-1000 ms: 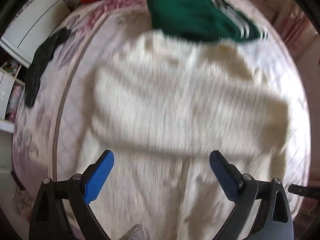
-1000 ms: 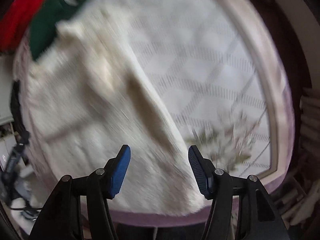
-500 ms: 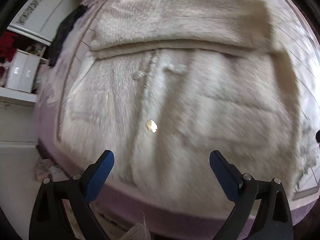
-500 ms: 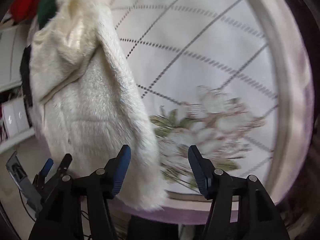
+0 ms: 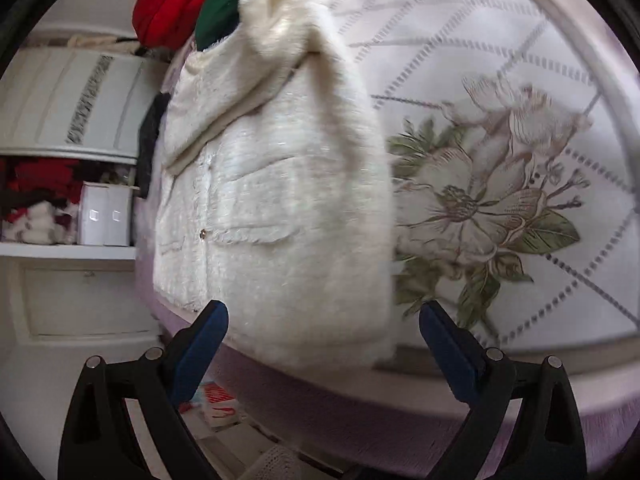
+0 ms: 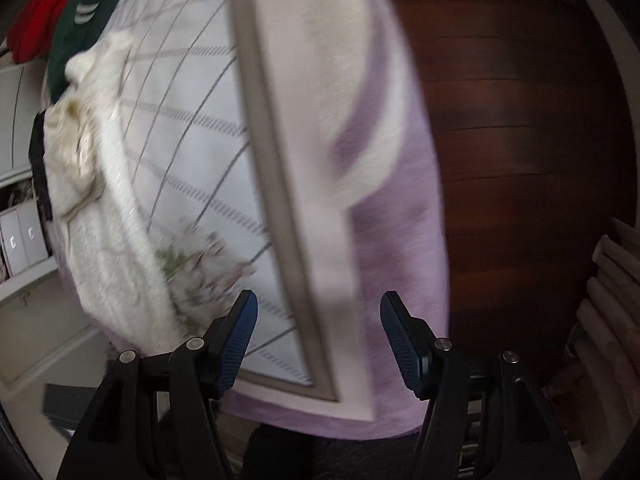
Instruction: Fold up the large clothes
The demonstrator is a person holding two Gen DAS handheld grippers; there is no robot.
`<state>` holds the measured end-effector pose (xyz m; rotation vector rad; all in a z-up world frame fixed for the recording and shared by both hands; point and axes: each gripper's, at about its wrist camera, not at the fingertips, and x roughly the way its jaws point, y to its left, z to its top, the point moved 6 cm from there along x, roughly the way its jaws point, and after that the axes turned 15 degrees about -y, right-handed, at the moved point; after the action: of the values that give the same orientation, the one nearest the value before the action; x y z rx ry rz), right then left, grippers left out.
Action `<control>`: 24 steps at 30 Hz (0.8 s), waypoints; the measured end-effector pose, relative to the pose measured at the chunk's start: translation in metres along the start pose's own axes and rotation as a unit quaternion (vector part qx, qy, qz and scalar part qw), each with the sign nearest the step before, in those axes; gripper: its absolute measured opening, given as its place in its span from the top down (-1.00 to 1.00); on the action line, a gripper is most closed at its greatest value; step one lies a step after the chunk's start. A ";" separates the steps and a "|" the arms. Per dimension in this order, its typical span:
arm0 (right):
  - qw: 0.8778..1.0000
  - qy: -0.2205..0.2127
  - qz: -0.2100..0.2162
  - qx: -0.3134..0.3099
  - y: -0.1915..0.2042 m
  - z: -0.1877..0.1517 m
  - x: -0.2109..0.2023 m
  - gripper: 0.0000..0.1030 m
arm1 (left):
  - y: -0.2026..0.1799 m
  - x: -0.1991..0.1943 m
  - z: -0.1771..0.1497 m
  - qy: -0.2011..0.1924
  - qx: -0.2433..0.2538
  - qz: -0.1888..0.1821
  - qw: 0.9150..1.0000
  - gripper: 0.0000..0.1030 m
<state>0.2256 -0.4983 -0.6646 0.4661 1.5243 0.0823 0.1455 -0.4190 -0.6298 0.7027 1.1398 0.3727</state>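
The bed [image 5: 500,60] wears a white quilted cover with a dotted lattice and a printed flower [image 5: 480,200] near its front edge, over a lilac skirt. A cream fuzzy jacket [image 5: 280,200] lies folded along the left edge — its hem reaching the front edge. Beyond it, toward the far left corner, lie a green garment [image 5: 218,12] and a red one [image 5: 172,4] — bunched together.

The left hand-held gripper [image 5: 323,334] is held with its blue-padded jaws spread wide and nothing between them, pointed steeply downward. The right hand-held gripper [image 6: 319,336] is tilted downward too, empty, its jaws opening.
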 end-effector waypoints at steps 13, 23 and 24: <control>0.991 -0.009 0.124 -0.051 0.061 0.043 0.038 -0.28 | 0.042 0.066 0.000 0.069 -0.052 0.119 0.989 -0.93; 0.941 -0.010 0.338 -0.012 0.176 0.086 0.088 -0.74 | 0.083 0.061 0.007 0.062 -0.118 0.064 0.989 0.66; 0.937 -0.008 0.349 -0.007 0.185 0.090 0.091 -0.74 | 0.087 0.061 0.008 0.062 -0.121 0.060 0.989 0.66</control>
<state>0.3616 -0.3210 -0.6892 0.9782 1.2773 0.6397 0.1833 -0.3209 -0.6109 0.5409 1.1488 0.6523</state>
